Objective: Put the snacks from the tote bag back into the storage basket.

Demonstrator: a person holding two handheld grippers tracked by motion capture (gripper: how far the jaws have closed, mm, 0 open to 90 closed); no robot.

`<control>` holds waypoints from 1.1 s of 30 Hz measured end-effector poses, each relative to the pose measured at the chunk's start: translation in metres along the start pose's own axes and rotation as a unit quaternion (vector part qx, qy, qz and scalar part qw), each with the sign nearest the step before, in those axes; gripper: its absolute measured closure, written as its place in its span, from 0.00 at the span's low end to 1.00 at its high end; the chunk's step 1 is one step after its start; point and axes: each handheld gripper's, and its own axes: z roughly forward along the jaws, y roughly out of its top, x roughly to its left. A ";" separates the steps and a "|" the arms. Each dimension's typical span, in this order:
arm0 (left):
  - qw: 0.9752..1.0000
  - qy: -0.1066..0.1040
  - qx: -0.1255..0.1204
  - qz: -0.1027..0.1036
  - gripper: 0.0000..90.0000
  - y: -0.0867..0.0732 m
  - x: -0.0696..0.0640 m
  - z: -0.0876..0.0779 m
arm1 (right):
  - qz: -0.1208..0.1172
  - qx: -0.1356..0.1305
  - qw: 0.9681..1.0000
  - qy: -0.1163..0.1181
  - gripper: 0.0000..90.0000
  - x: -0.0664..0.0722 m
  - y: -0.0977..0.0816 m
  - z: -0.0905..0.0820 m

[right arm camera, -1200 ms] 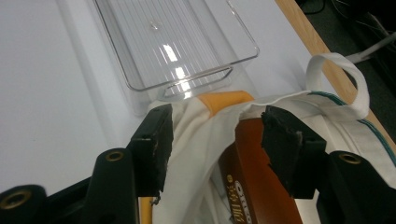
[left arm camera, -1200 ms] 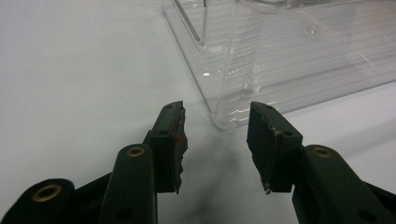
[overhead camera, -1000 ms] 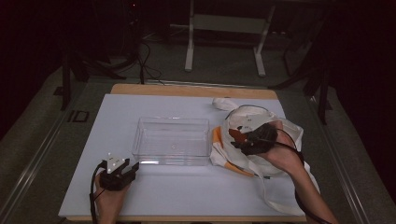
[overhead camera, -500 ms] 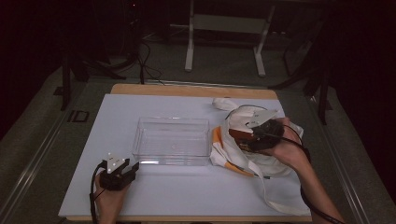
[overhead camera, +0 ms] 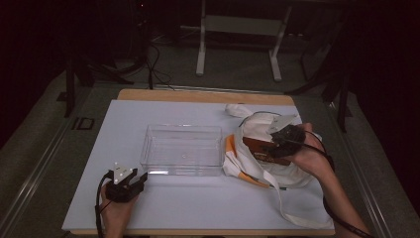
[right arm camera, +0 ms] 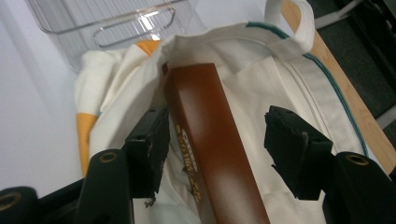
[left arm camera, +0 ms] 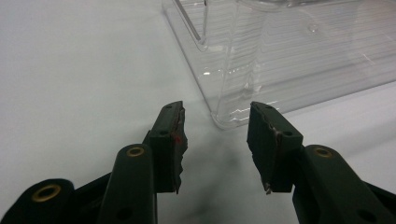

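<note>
A long brown box (right arm camera: 210, 140) with gold lettering lies in the mouth of a cream tote bag (right arm camera: 280, 70). My right gripper (right arm camera: 215, 112) straddles it, open; its jaws have just been opening. The box is between the pads, with a clear gap on the right side. From above, the right gripper (overhead camera: 272, 146) is over the tote bag (overhead camera: 287, 173) and the brown box (overhead camera: 252, 145) pokes out toward the clear container (overhead camera: 181, 128). My left gripper (left arm camera: 215, 109) rests open on the white mat, empty, facing a corner of the clear container (left arm camera: 280, 56). From above, the left gripper (overhead camera: 141, 177) sits at the front left.
The empty clear container stands mid-table, just left of the bag. The bag has an orange panel (overhead camera: 230, 144) and long straps (overhead camera: 292, 213) trailing toward the front right edge. A wooden table edge (overhead camera: 198, 95) runs along the back. Dark floor and stands lie beyond.
My right hand has shifted right and a little farther back over the bag, and its jaws stand wider around the brown box. The left gripper has stayed put.
</note>
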 end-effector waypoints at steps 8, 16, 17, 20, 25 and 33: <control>1.000 0.000 0.001 0.001 0.63 0.000 0.000 0.000 | 0.004 0.018 1.000 0.001 0.43 -0.006 -0.005 0.006; 1.000 0.000 0.001 0.001 0.63 0.000 0.000 0.000 | 0.012 0.039 0.999 0.002 0.43 -0.012 -0.012 0.013; 1.000 0.000 0.001 0.001 0.63 0.000 0.000 0.000 | 0.013 0.041 0.999 0.003 0.42 -0.013 -0.013 0.013; 1.000 0.000 0.001 0.001 0.63 0.000 0.000 0.000 | 0.016 0.044 0.999 0.006 0.41 -0.016 -0.016 0.015; 1.000 0.000 0.001 0.001 0.63 0.000 0.000 0.000 | 0.026 0.053 0.998 0.011 0.41 -0.021 -0.022 0.019; 1.000 -0.001 0.001 0.001 0.63 0.000 0.000 0.000 | 0.035 0.070 0.997 0.011 0.40 -0.026 -0.030 0.024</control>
